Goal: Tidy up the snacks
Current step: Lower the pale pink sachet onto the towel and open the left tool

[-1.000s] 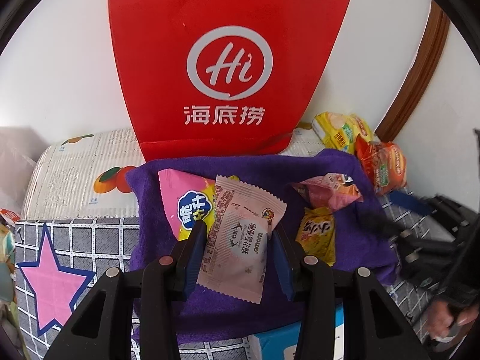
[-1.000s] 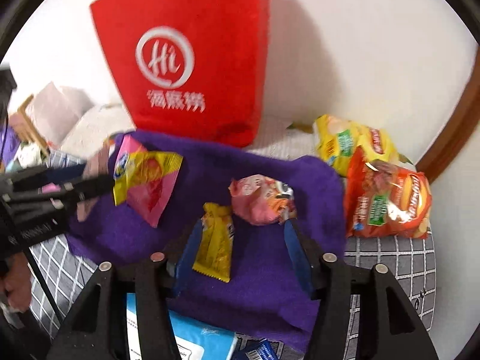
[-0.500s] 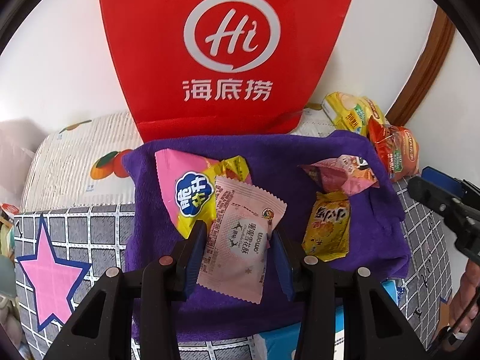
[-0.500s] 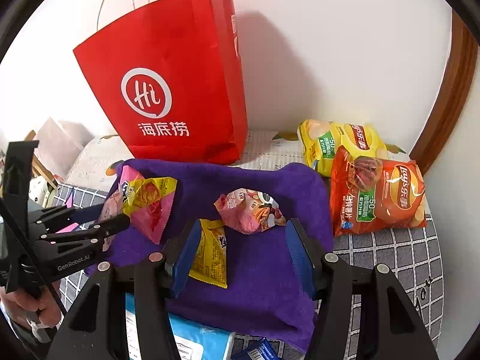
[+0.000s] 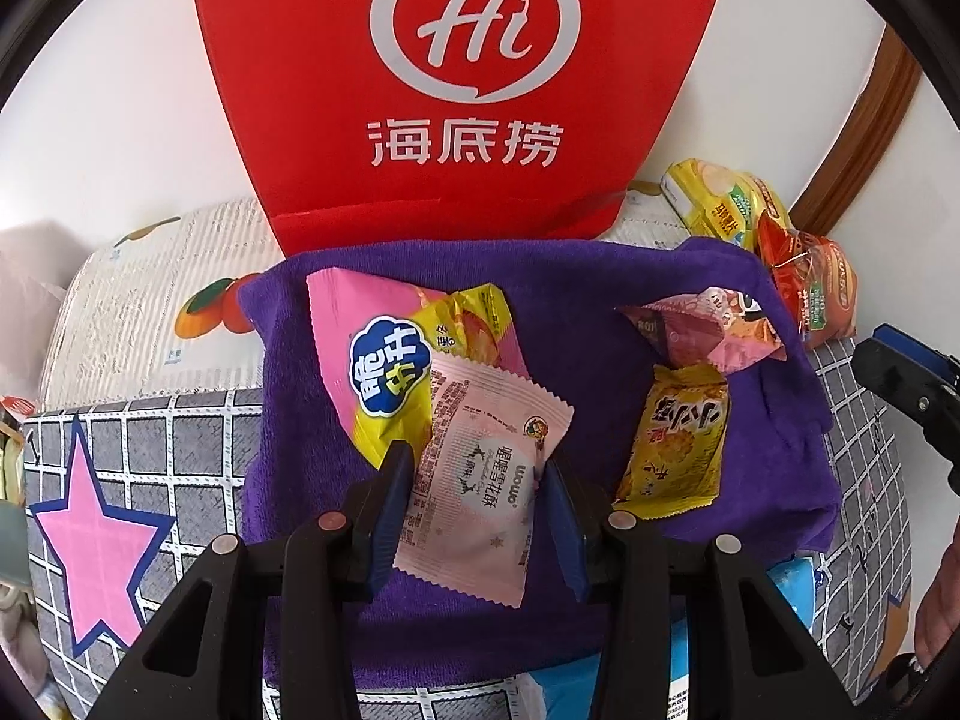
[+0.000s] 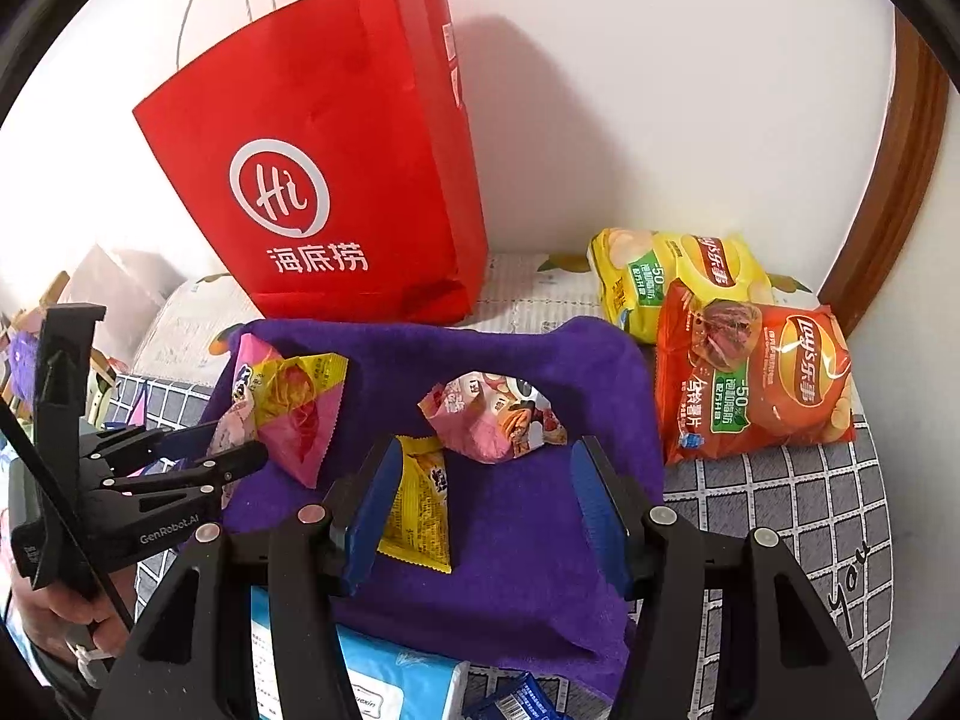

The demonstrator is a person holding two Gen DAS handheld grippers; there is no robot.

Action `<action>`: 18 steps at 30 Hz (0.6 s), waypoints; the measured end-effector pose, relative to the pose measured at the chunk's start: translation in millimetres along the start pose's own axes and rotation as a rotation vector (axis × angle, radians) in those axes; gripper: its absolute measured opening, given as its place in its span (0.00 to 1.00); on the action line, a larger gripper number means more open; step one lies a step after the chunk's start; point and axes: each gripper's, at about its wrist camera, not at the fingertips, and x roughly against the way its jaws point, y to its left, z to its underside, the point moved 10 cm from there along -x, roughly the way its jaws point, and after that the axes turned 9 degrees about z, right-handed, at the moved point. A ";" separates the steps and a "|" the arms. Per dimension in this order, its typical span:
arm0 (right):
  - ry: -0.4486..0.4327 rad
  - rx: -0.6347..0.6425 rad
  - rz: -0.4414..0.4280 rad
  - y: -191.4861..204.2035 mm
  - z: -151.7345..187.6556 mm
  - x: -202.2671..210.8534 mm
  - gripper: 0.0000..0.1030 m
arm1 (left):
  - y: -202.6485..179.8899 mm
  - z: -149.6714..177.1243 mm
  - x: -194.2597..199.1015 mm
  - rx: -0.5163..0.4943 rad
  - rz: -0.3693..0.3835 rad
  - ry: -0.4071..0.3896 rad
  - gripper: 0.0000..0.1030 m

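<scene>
purple towel point(image 5: 576, 312) below; left hand-held gripper point(image 5: 477, 516) pitched down, clamping pink packet point(image 5: 480, 480)

Two fisheye lenses ride behind my jaws, each looking forward and steeply down along its own pair of black fingers. My left-hand camera sits close over the purple towel point(image 5: 600, 312), facing the red paper bag point(image 5: 462, 90) almost square-on, so near that the bag's top is cut off. My right-hand camera stands farther back and to the right, taking the same bag point(image 6: 336, 180) at an angle, handles and all, with the white wall point(image 6: 660, 90) behind. Both views share the towel point(image 6: 540, 360), the bag and the chip bags point(image 6: 750, 372) at the right edge; each also catches my other tool at its margin.
</scene>
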 end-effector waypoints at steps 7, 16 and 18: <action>0.016 -0.002 -0.002 1.0 1.3 -1.8 0.57 | 4.0 2.6 -7.0 0.009 -0.004 0.016 0.41; 0.020 0.017 -0.006 6.8 2.3 -2.0 0.57 | 5.1 3.0 -6.8 0.018 -0.005 0.024 0.42; 0.022 0.018 -0.007 7.7 2.5 -1.8 0.57 | 5.2 2.7 -4.8 0.019 -0.008 0.025 0.46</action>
